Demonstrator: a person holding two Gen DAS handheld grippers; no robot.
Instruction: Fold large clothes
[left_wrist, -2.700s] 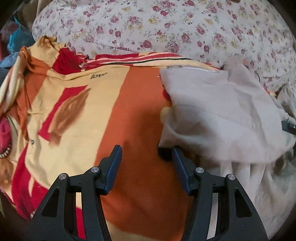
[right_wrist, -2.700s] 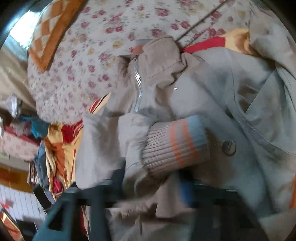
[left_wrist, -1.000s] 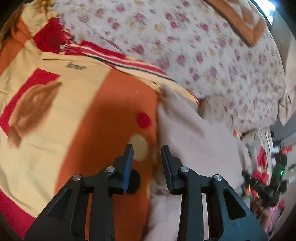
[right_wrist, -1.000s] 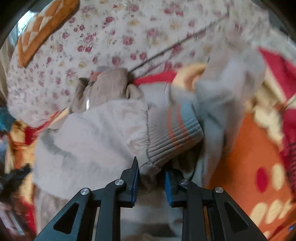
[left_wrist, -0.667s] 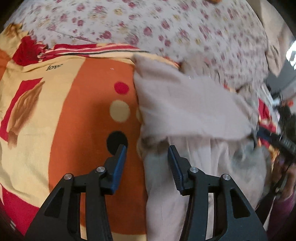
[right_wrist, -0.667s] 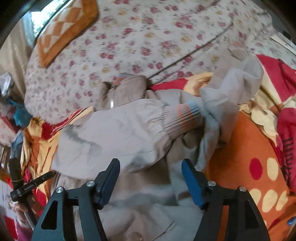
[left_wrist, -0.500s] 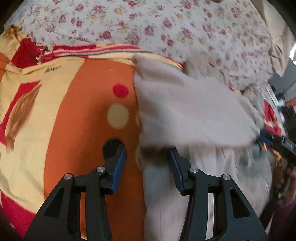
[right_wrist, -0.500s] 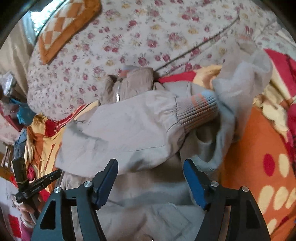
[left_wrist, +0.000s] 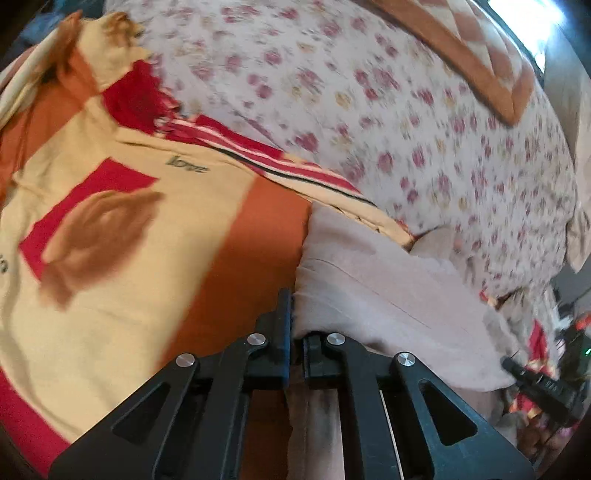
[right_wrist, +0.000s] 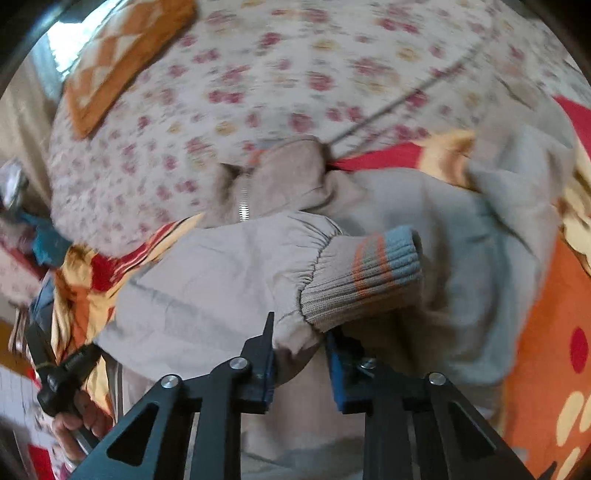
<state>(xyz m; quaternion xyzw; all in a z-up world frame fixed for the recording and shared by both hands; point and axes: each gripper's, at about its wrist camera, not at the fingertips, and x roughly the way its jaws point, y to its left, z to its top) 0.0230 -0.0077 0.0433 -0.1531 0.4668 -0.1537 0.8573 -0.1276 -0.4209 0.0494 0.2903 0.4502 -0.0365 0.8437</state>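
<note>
While the beige jacket (left_wrist: 388, 295) lies on the orange blanket (left_wrist: 147, 266), its edge is pinched by the left tongs (left_wrist: 295, 332) and its sleeve (right_wrist: 229, 295) is clamped in the right tongs (right_wrist: 299, 347).

Support: a bed covered by a floral sheet (left_wrist: 424, 122), blurred in both views.
On the sheet, far side: an orange checked pillow (right_wrist: 122, 55).
On the sheet, near side: an orange, yellow and red blanket (left_wrist: 155, 236), marked "love".
On the blanket: a beige jacket (right_wrist: 229, 284), its collar reaching the floral sheet.
</note>
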